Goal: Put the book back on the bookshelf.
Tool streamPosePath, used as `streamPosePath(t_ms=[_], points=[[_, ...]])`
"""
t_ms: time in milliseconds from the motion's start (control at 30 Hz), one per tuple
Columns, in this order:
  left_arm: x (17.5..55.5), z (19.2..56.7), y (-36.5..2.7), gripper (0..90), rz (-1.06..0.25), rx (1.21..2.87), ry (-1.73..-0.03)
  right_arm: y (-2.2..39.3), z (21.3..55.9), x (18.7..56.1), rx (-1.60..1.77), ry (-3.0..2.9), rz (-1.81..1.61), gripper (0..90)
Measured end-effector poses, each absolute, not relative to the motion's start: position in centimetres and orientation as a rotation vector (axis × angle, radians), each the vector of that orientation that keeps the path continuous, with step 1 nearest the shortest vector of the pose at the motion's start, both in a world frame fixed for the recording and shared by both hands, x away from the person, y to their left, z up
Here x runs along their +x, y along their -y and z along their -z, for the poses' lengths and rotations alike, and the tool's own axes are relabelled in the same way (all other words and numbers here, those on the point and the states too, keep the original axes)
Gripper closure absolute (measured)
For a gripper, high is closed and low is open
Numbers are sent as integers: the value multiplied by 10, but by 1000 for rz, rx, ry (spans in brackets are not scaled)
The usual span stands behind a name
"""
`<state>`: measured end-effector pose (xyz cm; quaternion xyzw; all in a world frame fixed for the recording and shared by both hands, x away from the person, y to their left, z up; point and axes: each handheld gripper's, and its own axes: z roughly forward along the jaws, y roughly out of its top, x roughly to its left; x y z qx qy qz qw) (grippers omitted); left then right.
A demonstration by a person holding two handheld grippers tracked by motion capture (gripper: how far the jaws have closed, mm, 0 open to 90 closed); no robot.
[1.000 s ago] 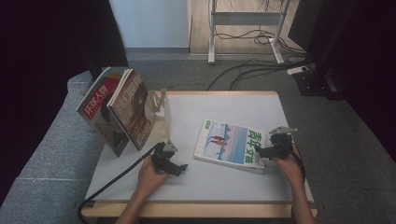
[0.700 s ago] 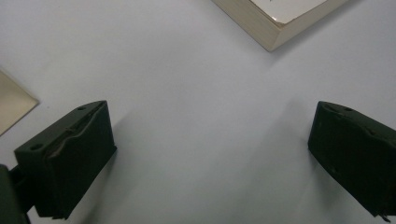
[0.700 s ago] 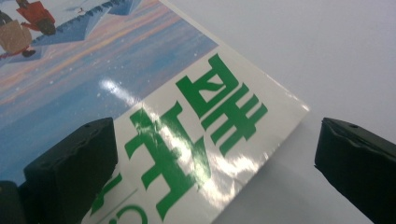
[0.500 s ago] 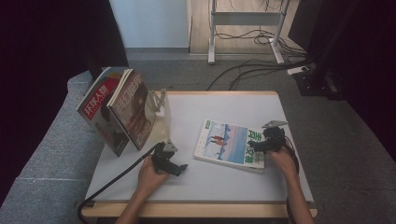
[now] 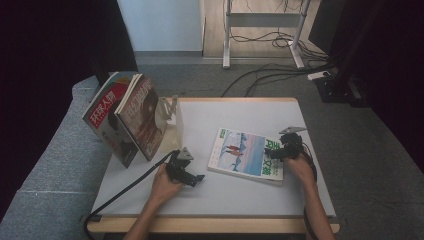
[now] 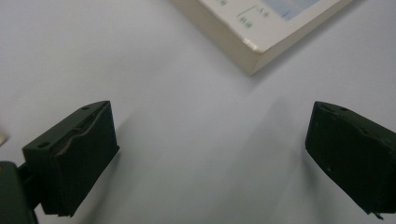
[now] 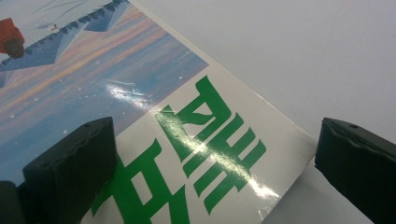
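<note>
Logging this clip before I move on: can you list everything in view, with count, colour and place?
Magazine: 1, blue-and-white cover with green lettering, flat on the table right of centre.
Standing magazines: 2, red-and-white and brown covers, leaning in the rack at the table's left edge.
Rack: 1, cream, left side of the table.
Table: 1, white top with wooden edge, centre.
Metal frame: 1, grey, on the floor behind the table, with cables around it.
Left gripper: 1, black, fingers wide apart over bare table near the magazine's corner.
Right gripper: 1, black, fingers wide apart over the magazine's lettered corner.
Hands: 2, holding the grippers, coming in from the bottom.
</note>
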<state>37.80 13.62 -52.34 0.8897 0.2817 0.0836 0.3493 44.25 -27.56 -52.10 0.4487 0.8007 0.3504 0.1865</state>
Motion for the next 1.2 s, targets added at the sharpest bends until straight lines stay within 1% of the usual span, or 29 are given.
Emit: streamPosePath(t_ms=[333, 367, 500, 600, 767, 867, 967, 1200], points=[[390, 523, -104, 31, -146, 2289, -640, 283, 525, 454, 1302, -2271, -1050, 0], [392, 523, -101, 35, -109, 2287, -637, 283, 526, 455, 1306, -2272, -1062, 0], [395, 527, -92, 39, -129, 2307, -629, 283, 528, 458, 1315, -2276, -1088, 0], [397, 526, -90, 38, -118, 2307, -630, 283, 528, 458, 1320, -2272, -1090, 0], [395, 527, -82, 36, -139, 2334, -589, 282, 528, 458, 1318, -2269, -1088, 0], [394, 527, -81, 30, -148, 2336, -594, 282, 528, 457, 1317, -2267, -1085, 0], [395, 526, -82, 15, -120, 2327, -622, 280, 528, 456, 1323, -2269, -1078, 0], [388, 526, -82, 0, -165, 2363, -631, 275, 528, 448, 1326, -2254, -1079, 0]])
